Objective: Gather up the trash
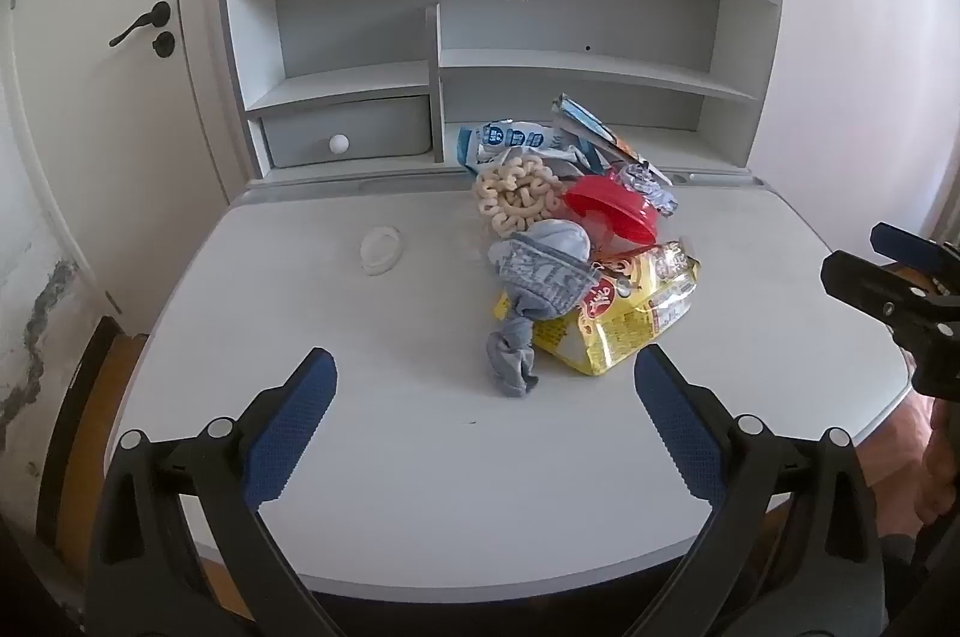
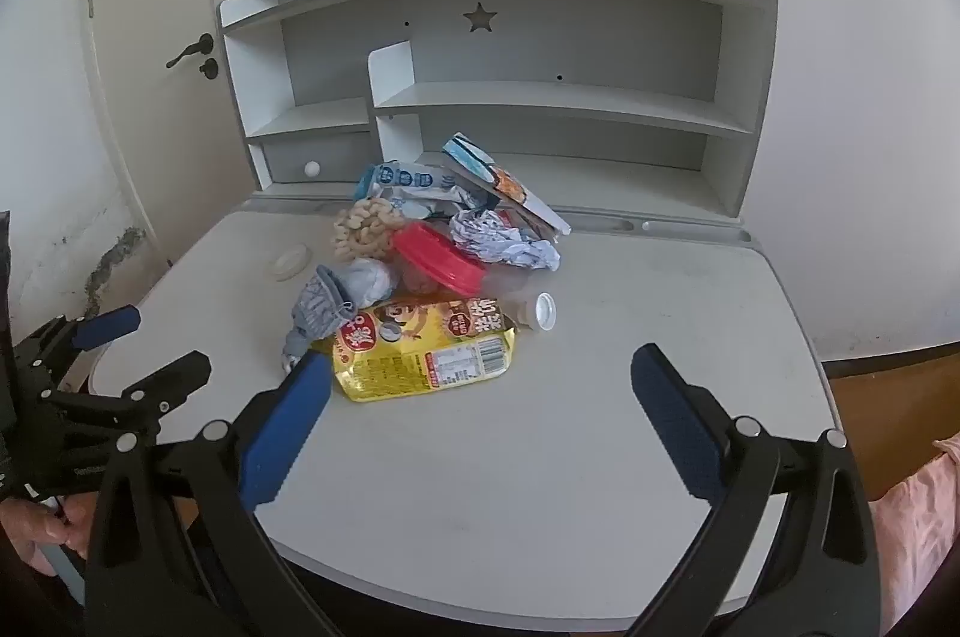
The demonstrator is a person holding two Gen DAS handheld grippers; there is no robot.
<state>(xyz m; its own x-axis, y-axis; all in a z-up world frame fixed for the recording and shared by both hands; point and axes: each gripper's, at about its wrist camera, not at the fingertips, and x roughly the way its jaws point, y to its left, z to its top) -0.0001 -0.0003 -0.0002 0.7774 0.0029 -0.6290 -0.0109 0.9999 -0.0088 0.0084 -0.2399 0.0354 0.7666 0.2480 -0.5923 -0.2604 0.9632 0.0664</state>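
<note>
A pile of trash lies mid-desk. It holds a yellow snack bag [image 1: 624, 316] [image 2: 423, 349], a grey sock [image 1: 534, 289] [image 2: 327, 304], a red lid [image 1: 612, 211] [image 2: 441, 256] on a clear container, a beige ring-shaped knot [image 1: 519, 190] [image 2: 366, 226], blue-white wrappers [image 1: 510, 142] [image 2: 399, 178], crumpled foil [image 2: 507, 241] and a small bottle with a white cap [image 2: 543, 310]. My left gripper [image 1: 485, 385] is open, short of the sock. My right gripper [image 2: 480, 376] is open, its left finger beside the yellow bag; it also shows in the left wrist view [image 1: 894, 271].
A white round lid [image 1: 380, 250] [image 2: 289, 260] lies left of the pile. A grey shelf unit [image 1: 498, 55] with a small drawer [image 1: 348, 133] stands at the desk's back. A door [image 1: 90, 37] is at the left. The desk's front edge [image 1: 480, 571] is near.
</note>
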